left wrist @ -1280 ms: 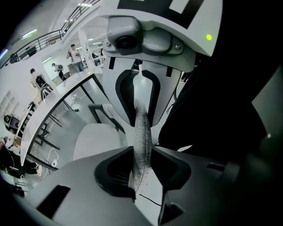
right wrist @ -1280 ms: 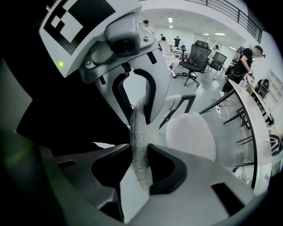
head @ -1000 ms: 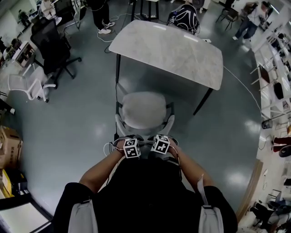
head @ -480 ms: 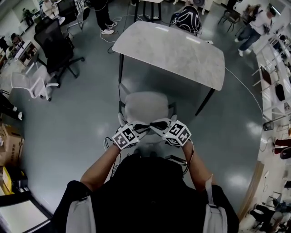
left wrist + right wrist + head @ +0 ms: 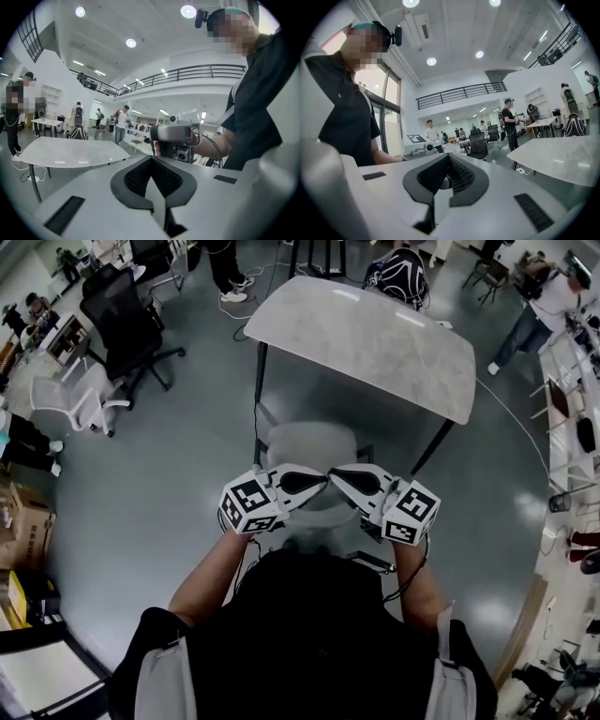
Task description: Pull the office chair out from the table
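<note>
The grey office chair stands on the floor just in front of the near edge of the pale marble-top table, its seat partly hidden behind my grippers. Both grippers are raised level in front of my chest and point at each other, tips almost meeting. My left gripper is shut with nothing between its jaws, as the left gripper view confirms. My right gripper is shut and empty too. Neither touches the chair. The table shows beside the jaws in both gripper views.
A black office chair and a white chair stand at the left. A backpack sits behind the table. Cardboard boxes lie at the far left. People stand at the back and far right. A cable runs over the floor at the right.
Both grippers rose from low at the chair's back up to chest height, turned level to face each other, and their jaws went from open to shut.
</note>
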Available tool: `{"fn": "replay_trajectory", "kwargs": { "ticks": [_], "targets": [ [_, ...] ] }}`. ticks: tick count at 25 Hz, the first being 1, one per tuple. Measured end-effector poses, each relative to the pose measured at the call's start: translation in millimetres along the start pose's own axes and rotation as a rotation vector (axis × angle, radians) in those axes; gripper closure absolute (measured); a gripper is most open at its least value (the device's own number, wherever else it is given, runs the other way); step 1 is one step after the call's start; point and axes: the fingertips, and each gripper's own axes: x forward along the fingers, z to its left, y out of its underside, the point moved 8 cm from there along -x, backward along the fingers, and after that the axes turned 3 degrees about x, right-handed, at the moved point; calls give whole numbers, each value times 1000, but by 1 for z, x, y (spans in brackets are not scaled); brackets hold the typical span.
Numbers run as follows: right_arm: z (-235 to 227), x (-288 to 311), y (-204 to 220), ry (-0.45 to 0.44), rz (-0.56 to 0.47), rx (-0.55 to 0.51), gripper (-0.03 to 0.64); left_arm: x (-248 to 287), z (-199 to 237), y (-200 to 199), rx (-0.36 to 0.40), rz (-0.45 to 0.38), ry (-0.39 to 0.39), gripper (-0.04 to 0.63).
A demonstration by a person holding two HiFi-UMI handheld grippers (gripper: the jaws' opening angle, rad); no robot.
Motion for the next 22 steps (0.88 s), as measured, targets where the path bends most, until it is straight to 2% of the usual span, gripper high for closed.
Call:
{"fn": "replay_trajectory", "kwargs": {
  "ticks": [3,6,12,22],
  "targets": [
    [8,-1,-15,-2,-35,-43,597,-6,1,-21,-13,-71,24,583],
    [7,-3,-19,8,-42,-71,597,-11,4,-31,-4,-107,21,583],
    [2,-8,-11,15,-49,-42,597,-15,5,-30,-15,-104,23,583],
    [6,-2,-9,0,-56,-53,598,-22,7,-27,-43,-117,35,583]
  ]
}}
